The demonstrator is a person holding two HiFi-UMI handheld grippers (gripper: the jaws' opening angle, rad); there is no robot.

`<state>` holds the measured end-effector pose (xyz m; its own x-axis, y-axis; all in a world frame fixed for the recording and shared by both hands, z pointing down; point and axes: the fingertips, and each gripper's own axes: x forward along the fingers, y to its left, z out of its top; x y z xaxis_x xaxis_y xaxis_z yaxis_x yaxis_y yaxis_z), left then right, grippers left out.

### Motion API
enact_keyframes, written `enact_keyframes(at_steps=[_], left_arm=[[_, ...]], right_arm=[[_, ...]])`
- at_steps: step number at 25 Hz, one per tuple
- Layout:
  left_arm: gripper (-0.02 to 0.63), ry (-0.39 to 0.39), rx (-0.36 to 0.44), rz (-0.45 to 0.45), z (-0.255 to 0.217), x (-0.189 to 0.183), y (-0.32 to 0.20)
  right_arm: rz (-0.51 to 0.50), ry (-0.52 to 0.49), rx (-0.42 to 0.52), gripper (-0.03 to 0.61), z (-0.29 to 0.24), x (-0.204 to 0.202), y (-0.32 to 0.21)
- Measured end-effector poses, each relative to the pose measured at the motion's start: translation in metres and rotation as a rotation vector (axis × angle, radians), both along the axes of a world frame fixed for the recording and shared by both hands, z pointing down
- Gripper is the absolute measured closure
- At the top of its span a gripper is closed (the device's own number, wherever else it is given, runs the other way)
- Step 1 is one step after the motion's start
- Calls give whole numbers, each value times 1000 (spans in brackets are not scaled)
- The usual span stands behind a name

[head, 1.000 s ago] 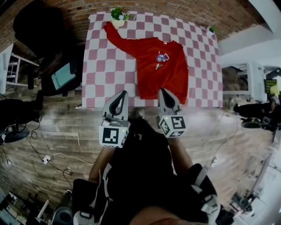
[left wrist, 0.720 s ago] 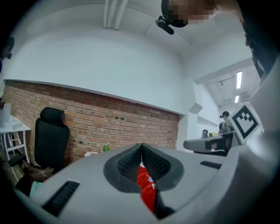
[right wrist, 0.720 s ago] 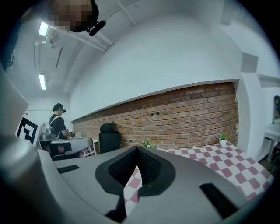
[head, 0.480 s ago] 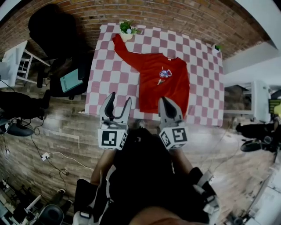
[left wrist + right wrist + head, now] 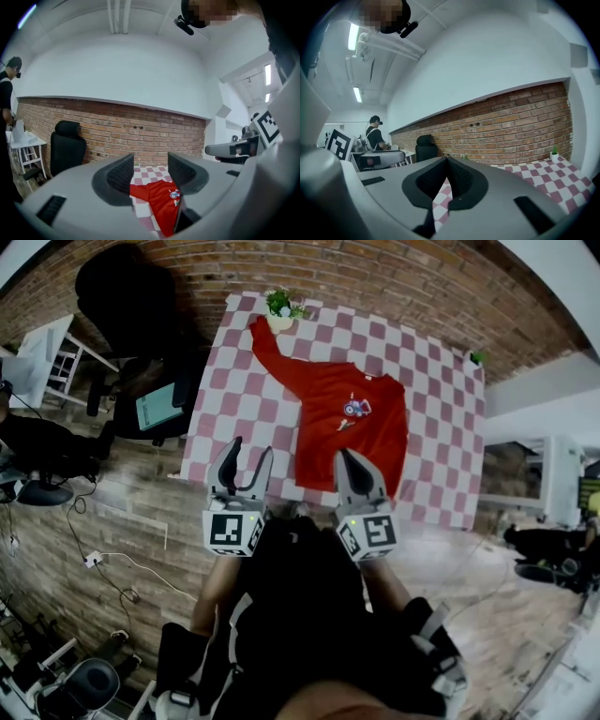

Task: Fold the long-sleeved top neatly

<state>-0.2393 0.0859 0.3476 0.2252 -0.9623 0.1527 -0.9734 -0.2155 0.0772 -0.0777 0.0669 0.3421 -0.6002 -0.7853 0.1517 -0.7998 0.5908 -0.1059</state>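
Room: brick wall behind, wood-plank floor, black office chair at the table's far left corner.
Table: table covered in a pink-and-white checked cloth, standing against the brick wall.
Long-sleeved top: red long-sleeved top lies flat and face up on the right half of the table, hem at the near edge. One sleeve runs out diagonally to the far left corner. Cannot tell how the other sleeve lies along the right side.
Left gripper: left gripper is held at the near table edge, just left of the top's hem in the head view. Jaws have just been opening and now stand wide apart with nothing between the pads. In the left gripper view the top shows through the gap, lower down and apart from the jaws.
Right gripper: right gripper is held at the near edge, its tip over the hem in the head view. Jaws pressed together, gripping nothing. The right gripper view shows only checked cloth beyond them.
Potted plant: small potted plant at the far left corner, just beside the cuff of the stretched sleeve.
Second plant: smaller plant at the far right corner.
Emblem: small printed emblem on the chest of the top.
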Motion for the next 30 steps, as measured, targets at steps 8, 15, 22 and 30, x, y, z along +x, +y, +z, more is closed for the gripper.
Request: enact_keyframes(at_steps=[8,15,22,30], left_arm=[[387,-47,20,-78,5,-41,-39],[387,-26,9,-81,23,-89,-108],[387,-14,-40,-16,59,-136,-204],[387,30,-170,29,141,-173,-300]], right_arm=[[-61,0,3,571,-1,-15,-24],[-74,41,17,571,-2,-55,-68],[-54,78,-2,571,4,-109,-128],[28,110,-17,571,35,-159,-206]])
